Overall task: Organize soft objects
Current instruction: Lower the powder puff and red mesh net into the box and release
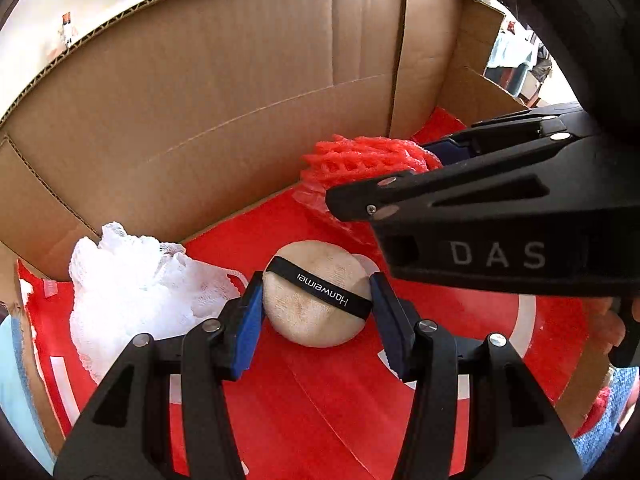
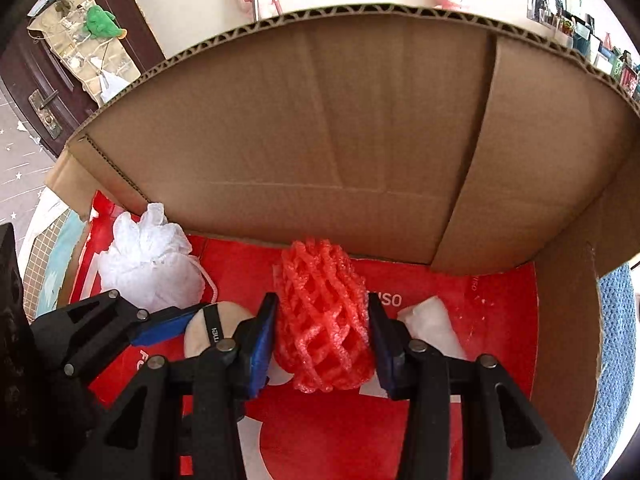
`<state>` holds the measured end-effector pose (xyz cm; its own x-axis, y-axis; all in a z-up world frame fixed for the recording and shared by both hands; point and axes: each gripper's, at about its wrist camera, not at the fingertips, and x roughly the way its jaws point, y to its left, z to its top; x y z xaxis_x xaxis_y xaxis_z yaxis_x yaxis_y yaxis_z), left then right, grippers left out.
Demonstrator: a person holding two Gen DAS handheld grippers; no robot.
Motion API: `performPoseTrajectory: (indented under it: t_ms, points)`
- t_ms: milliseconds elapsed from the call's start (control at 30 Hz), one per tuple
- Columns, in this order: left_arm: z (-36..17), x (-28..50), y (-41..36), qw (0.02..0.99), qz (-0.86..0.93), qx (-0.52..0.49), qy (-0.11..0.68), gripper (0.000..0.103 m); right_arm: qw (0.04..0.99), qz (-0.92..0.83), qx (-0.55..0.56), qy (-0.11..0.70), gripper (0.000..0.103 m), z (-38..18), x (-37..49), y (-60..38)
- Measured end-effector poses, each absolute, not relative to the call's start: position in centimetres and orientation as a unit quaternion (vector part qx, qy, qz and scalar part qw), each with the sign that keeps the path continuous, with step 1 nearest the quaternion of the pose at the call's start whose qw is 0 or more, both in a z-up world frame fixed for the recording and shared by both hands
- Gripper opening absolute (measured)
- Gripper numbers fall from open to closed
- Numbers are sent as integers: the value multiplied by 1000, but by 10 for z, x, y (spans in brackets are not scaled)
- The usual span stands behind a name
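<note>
inside the cardboard box (image 1: 224,92), on its glossy red printed floor, the left gripper (image 1: 316,312) has its blue-padded jaws pressed against both sides of a round beige powder puff (image 1: 316,312), a soft velvety disc crossed by a black ribbon band whose white lettering reads "hanweimei"; the band runs slantwise from one pad to the other. just beside the puff, toward the box's left corner, lies a white mesh bath pouf (image 1: 132,280), ruffled and lacy, with a thin cord loop. the right gripper (image 2: 322,328), marked "das" on its black body, is clamped on a red foam net sleeve (image 2: 324,316), a spongy open lattice bunched into an egg shape, its long axis pointing toward the corrugated back wall of the box. beside the sleeve, on the side away from the puff, a small white crumpled piece (image 2: 432,328) rests on the red floor, where white letters "uso" can be read.
</note>
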<state>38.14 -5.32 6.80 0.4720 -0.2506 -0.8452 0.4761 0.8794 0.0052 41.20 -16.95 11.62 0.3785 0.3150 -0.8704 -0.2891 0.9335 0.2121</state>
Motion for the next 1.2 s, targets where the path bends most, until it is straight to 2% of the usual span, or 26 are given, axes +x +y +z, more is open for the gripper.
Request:
performPoseTrajectory:
  t_ms: [600, 833, 1100, 1200]
  points:
    - [64, 384, -68, 851, -204, 132, 465, 53, 821, 183, 14, 540, 48, 114, 428, -159]
    - [64, 381, -75, 853, -211, 129, 460, 64, 820, 184, 15, 542, 50, 113, 433, -164]
    - [68, 377, -74, 856, -212, 119, 456, 66, 820, 185, 15, 542, 51, 118, 433, -168]
    - [73, 378, -69, 860, -211, 105, 453, 72, 820, 188, 18, 541, 53, 119, 431, -170]
